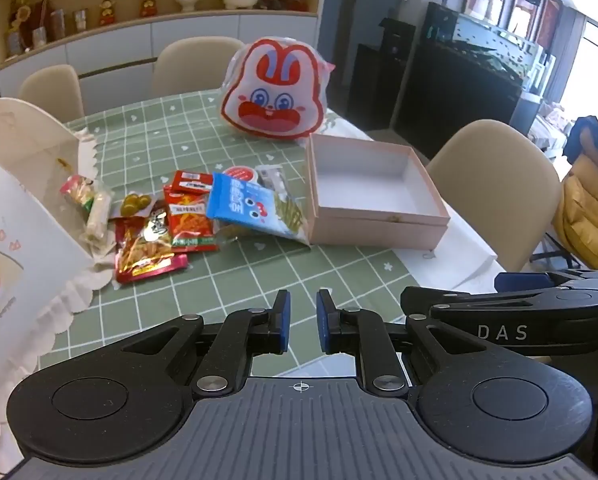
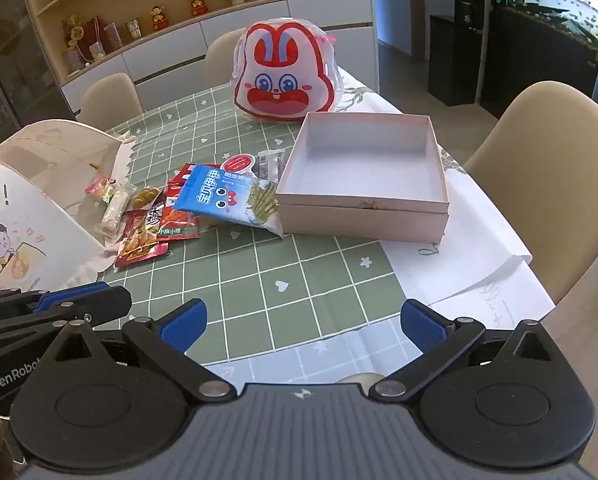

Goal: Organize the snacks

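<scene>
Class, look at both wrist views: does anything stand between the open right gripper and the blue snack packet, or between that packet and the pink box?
Nothing visible does. Only bare green checked tablecloth lies between the right gripper and the blue snack packet. The packet's right end already leans against the pink box, which stands open and empty.

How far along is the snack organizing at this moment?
Nothing looks done: the open pink cardboard box holds nothing. Nothing is in hand: the left gripper is shut on nothing and the right gripper is open. Left: the blue snack packet against the box and the red packets beside it.
</scene>
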`<state>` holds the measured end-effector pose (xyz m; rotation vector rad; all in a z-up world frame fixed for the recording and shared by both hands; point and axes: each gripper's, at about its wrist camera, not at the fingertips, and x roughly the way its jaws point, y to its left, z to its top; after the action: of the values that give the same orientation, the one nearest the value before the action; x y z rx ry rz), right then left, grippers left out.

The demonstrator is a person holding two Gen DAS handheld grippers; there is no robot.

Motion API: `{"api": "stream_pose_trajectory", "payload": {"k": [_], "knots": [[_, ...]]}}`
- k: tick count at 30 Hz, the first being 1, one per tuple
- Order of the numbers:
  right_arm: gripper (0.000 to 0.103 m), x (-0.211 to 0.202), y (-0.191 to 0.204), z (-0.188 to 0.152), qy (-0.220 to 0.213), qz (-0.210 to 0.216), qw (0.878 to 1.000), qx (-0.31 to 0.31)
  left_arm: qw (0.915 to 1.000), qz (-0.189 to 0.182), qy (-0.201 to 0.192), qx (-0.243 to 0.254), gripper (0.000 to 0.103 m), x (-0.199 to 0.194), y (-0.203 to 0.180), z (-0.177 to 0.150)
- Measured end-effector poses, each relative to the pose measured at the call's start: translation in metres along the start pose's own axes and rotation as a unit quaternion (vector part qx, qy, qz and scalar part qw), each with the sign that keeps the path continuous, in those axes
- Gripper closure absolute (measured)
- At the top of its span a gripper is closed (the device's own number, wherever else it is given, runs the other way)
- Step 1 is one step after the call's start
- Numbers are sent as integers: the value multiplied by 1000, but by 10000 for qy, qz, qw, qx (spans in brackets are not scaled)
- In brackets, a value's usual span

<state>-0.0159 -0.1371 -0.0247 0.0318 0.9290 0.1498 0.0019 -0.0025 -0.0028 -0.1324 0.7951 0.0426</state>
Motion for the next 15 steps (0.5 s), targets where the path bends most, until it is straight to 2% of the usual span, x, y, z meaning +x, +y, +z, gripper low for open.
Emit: {"api": "stream_pose_trajectory", "payload": {"k": [15], "knots": [[0,-8,0,1,-144,-24,9999,9,9998,-26,-188,-47,85,-6,3,-1]]}}
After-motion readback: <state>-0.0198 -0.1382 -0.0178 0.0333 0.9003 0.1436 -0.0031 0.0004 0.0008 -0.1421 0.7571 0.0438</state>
